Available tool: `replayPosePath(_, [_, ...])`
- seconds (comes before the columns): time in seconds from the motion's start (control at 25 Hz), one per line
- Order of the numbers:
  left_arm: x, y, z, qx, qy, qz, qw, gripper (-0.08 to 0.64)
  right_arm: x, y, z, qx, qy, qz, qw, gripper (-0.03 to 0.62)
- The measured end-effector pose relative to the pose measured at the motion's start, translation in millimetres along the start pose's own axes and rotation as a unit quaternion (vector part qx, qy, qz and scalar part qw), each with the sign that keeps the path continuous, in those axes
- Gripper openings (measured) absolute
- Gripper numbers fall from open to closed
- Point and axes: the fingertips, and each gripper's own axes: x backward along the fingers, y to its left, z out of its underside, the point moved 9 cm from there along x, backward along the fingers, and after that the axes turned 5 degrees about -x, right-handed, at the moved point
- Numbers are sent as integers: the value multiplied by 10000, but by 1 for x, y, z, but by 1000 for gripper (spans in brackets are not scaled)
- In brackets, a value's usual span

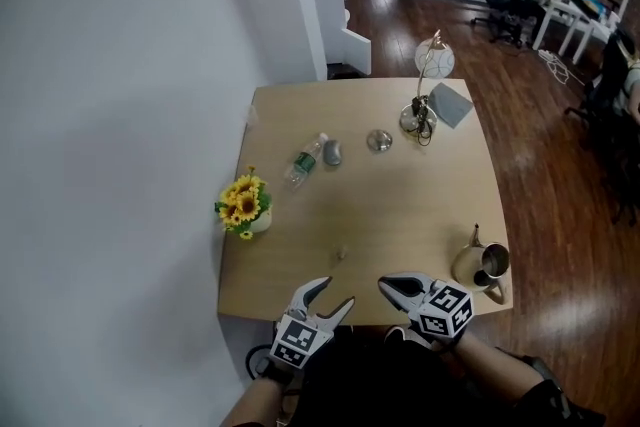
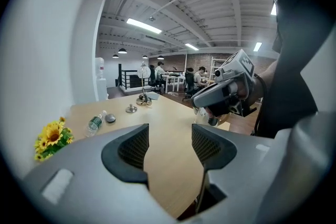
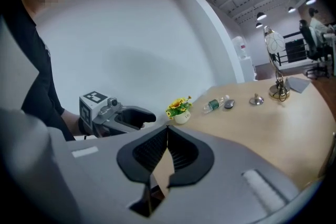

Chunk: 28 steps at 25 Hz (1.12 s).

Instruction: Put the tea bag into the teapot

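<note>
A metal teapot (image 1: 478, 267) stands open near the table's front right corner. Its small metal lid (image 1: 379, 141) lies farther back, mid-table. A tiny pale object (image 1: 340, 253) on the wood in front of me may be the tea bag; it is too small to tell. My left gripper (image 1: 337, 292) hovers at the table's near edge, open and empty (image 2: 170, 131). Beside it, my right gripper (image 1: 383, 285) has its jaws meeting at the tips (image 3: 167, 126), with nothing seen between them. Both are well short of the teapot.
A pot of sunflowers (image 1: 244, 205) stands at the left edge. A water bottle (image 1: 304, 162) lies beside a grey mouse (image 1: 332, 152). A desk lamp (image 1: 422, 110) and a grey pad (image 1: 451, 103) are at the back right. A white wall runs along the left.
</note>
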Motion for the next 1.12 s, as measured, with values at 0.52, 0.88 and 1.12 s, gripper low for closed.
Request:
replayPosePath(0.52, [10, 67, 31, 144, 200, -188, 9995, 279, -165, -67, 13, 1460, 1854, 446, 9707, 75])
replayPosePath(0.88, [30, 79, 57, 431, 407, -269, 9979, 284, -230, -93, 57, 2018, 2951, 691, 9314, 106])
replayPosePath(1.12, [35, 77, 65, 480, 447, -243, 9976, 284, -250, -108, 76, 1983, 3358, 1028, 9151, 106])
